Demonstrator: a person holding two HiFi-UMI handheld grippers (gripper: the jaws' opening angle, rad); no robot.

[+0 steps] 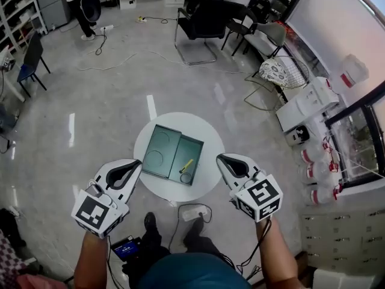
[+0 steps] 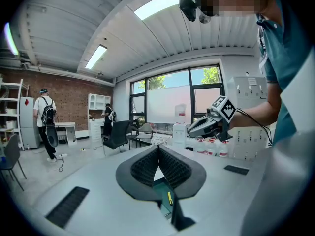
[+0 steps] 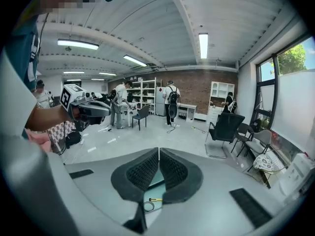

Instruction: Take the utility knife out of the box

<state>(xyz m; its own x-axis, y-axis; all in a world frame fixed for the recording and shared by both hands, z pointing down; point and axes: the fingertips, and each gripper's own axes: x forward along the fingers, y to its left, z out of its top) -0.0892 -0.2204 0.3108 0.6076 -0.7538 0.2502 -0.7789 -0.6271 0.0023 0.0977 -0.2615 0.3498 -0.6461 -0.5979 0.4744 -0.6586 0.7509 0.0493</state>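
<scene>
Two grippers hang over the near edge of the round white table, and both have their jaws pressed together with nothing between the pads. In the left gripper view the left gripper shows its ribbed pads meeting at the tip, and the right gripper view shows the same for the right gripper. Neither one touches the box or anything in it.

In the head view the left gripper sits at about 8 o'clock from the table's centre, its nose aimed towards 2 o'clock. The right gripper sits at about 4 o'clock, aimed towards 10 o'clock. Each is tipped slightly downward, with its marker cube at the rear and a bare forearm running back towards the bottom of the picture.

The green box lies open and flat at the middle of the table. The yellow utility knife rests inside its right half, near the 5 o'clock corner, with a dark ring just beside it at 6 o'clock.
</scene>
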